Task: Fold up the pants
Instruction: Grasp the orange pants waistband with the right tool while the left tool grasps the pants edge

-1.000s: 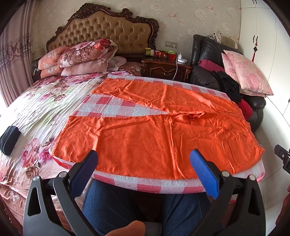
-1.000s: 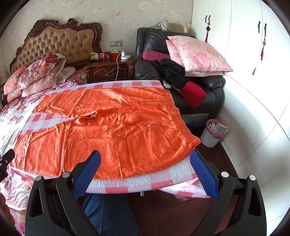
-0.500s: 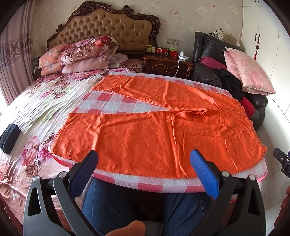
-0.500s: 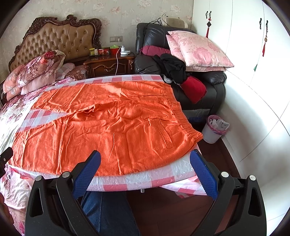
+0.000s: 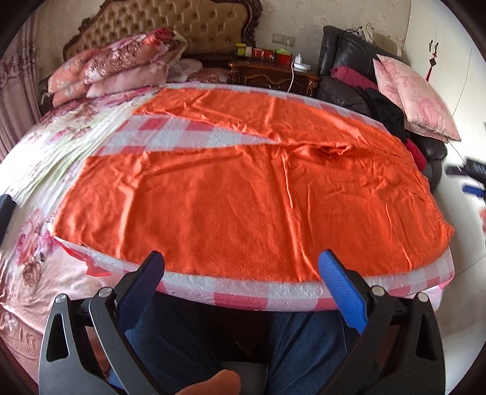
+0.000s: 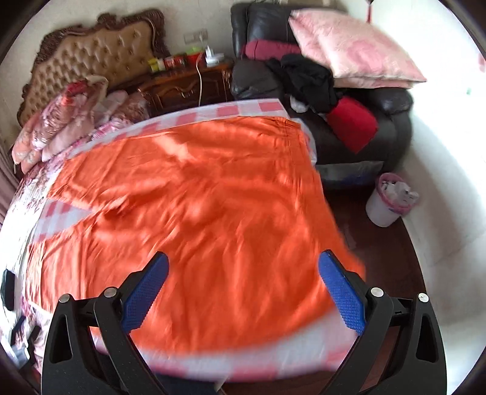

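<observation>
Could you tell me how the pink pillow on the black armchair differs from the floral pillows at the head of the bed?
The pink pillow leans propped against the black armchair, while the floral pillows lie stacked flat against the headboard. The pink pillow is pale with a faint pattern; the floral pillows carry bolder, darker red blooms. The pink pillow seems to stand alone there; the floral ones form a pile. Both are pink-toned.

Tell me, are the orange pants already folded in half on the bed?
No, the orange pants lie spread flat on the checked cloth, both legs apart in a V, with neither laid over the other.
</observation>
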`<act>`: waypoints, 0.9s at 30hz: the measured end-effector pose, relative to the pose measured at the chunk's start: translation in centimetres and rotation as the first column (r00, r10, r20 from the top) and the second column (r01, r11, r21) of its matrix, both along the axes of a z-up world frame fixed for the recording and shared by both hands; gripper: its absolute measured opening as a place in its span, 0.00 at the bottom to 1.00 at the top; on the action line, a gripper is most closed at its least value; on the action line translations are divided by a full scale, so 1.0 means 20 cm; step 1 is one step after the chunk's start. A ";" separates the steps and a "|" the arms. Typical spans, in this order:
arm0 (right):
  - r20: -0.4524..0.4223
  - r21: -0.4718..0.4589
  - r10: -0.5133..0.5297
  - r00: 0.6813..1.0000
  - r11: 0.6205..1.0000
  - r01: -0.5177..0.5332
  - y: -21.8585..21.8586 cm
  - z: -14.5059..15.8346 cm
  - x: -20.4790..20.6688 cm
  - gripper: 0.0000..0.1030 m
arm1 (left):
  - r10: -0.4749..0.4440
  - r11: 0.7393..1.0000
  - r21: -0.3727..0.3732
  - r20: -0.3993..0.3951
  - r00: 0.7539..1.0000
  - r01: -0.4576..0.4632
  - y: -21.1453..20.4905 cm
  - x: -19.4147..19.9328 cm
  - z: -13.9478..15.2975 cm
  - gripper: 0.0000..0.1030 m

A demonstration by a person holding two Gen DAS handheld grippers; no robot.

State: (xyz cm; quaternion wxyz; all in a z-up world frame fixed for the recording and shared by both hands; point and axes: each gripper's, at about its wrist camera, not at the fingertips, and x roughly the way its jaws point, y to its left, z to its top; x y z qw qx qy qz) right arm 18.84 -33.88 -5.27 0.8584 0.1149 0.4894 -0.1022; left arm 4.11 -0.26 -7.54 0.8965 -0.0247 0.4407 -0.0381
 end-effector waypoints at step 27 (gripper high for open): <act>-0.252 -0.066 0.227 0.941 0.966 -0.251 -0.32 -0.41 1.46 0.05 | 0.070 0.995 -0.069 -0.107 0.992 -0.078 0.31 0.49 -0.12 0.98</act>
